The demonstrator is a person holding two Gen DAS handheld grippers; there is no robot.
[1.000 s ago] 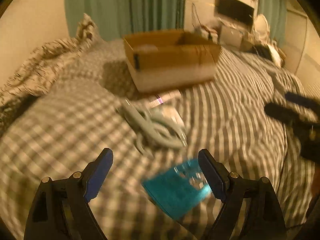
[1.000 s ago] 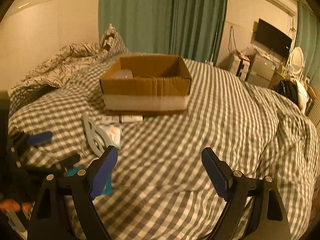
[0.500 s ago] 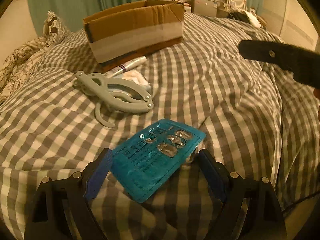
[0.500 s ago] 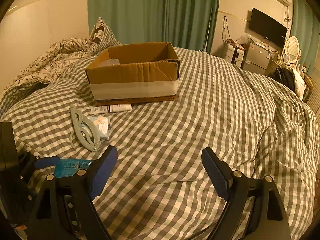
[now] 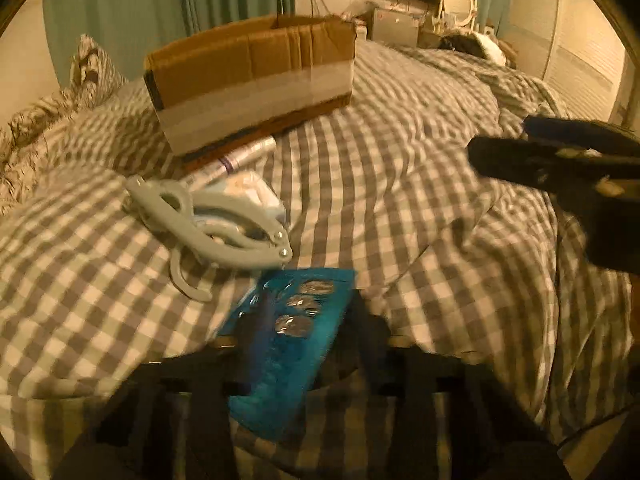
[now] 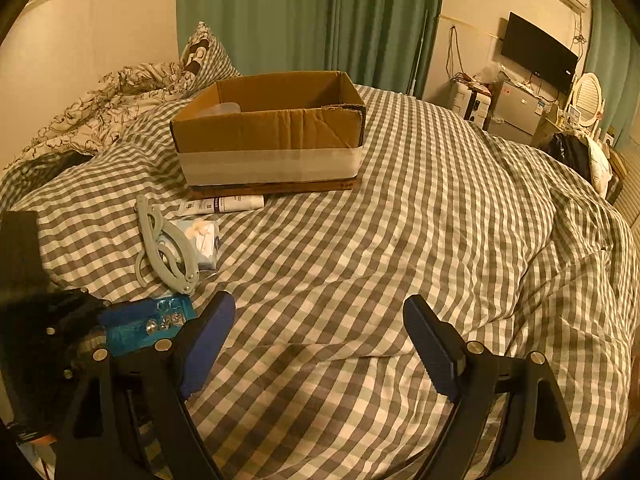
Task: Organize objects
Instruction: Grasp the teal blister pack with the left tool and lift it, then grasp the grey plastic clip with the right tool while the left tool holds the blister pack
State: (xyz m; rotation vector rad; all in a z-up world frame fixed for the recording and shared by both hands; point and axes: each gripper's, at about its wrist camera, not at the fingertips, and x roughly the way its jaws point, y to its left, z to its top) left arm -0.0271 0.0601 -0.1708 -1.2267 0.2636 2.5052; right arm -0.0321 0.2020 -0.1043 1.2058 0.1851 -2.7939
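1. Left gripper [image 5: 304,320] has closed in on the blue blister pack [image 5: 288,344]. Half a second ago its fingers stood wide on either side of the pack; now they sit tight against its two long sides, motion-blurred. Reads as a pinch on the pack, though blur hides the actual pad contact.
2. The pack is at the near edge of the bed [image 6: 400,240], toward the near-left corner. In the right wrist view the blue pack [image 6: 148,326] shows just beside the left gripper [image 6: 76,320]. Can't tell if it is lifted off the cover or touching it.
3. Right gripper [image 6: 320,340] is wide open and holds nothing. It hovers over bare checked cover at the near edge, same as a second ago.
4. Cardboard box [image 6: 272,136] sits mid-bed toward the far side, top open, with something pale inside at its far-left corner.
5. Other loose items between box and pack:
   - white tube [image 6: 222,204] touching the box's near side
   - tissue packet [image 6: 204,240] just nearer than the tube
   - grey folding hanger [image 6: 168,248] lying partly over the tissue packet, its hinge end close to the pack
6. Judgement: grasp step is just completed or completing. Likely next is a lift and carry to the box. The pack is thin and stiff, held by its edges, so it could slip or pivot.
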